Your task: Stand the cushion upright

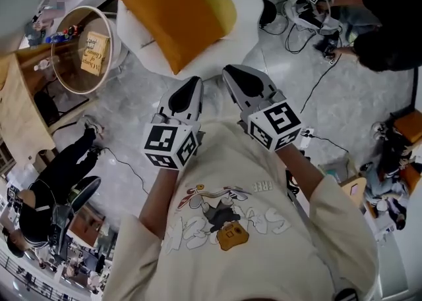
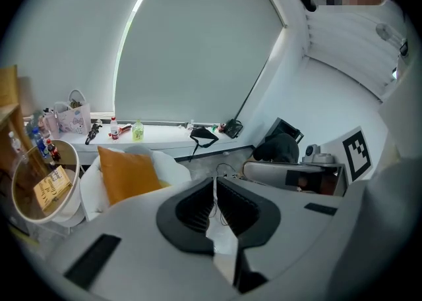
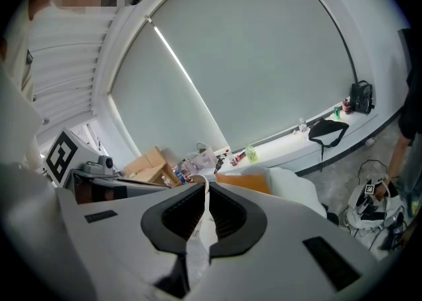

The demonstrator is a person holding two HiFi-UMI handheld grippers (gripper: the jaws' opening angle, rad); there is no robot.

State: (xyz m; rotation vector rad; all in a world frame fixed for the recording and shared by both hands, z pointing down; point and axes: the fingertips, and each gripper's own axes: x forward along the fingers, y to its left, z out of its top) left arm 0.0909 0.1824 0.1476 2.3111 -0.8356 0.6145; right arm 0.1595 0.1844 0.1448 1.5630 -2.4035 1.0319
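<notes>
A: Containers, what is sitting in each?

B: The round rimmed table [image 1: 117, 53] is holding a yellow booklet [image 1: 95, 53] and a few small bottles [image 1: 68, 31]. The white chair [image 1: 142, 46] is carrying the orange cushion [image 1: 173, 13], which is lying tilted across the seat and partly covering a yellow pad [image 1: 221, 3].

A: Cushion relative to the claws?

B: It is lying ahead of both and touching neither. The left gripper [image 1: 193, 85] and right gripper [image 1: 232, 74] are hovering side by side short of the chair. Each is keeping its jaws pressed together with nothing between them.
</notes>
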